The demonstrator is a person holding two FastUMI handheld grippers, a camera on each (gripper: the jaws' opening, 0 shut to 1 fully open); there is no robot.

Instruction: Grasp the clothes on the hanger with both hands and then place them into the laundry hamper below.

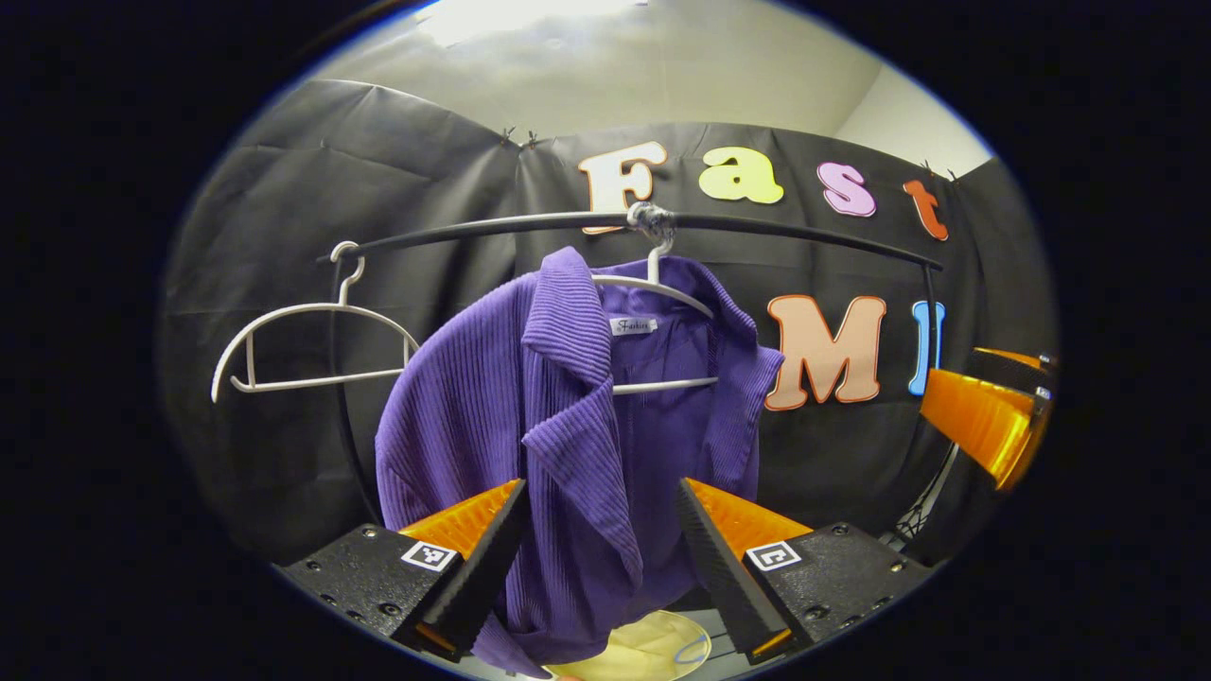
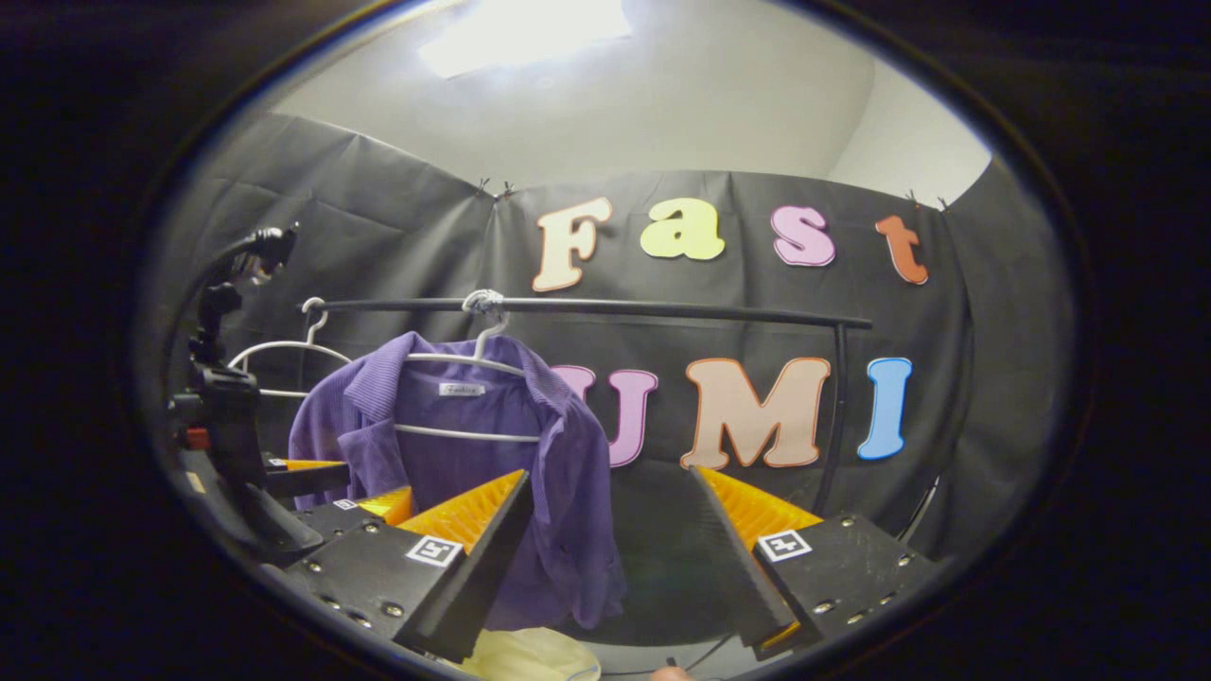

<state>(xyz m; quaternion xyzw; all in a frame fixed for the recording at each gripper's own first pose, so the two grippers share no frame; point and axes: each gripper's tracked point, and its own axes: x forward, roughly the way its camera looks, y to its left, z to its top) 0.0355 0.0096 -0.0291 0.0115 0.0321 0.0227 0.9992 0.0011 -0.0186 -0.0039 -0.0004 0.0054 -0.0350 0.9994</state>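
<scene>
Our left gripper (image 1: 601, 530) stands wide open with nothing held, its two fingers either side of the purple shirt's (image 1: 530, 426) front edge, the cloth hanging in the gap but not pinched. Our right gripper (image 2: 610, 534) is just as open and empty, aimed mostly at bare wall with the shirt's right edge near its left finger; it also shows at the right rim of the left gripper view.

The shirt hangs on a white hanger (image 1: 662, 293) from the black rail (image 1: 804, 236), skewed so that one shoulder droops. An empty hanger (image 1: 303, 350) hangs to its left. Below it we see a pale yellow rim, probably the laundry hamper (image 1: 653, 648).

We judge the ribbed cloth soft, light and limp; it should bunch readily and slip off. Taking a shoulder or lapel on each side seems best.

A small neck label (image 1: 632, 326) carries script too small to read.
</scene>
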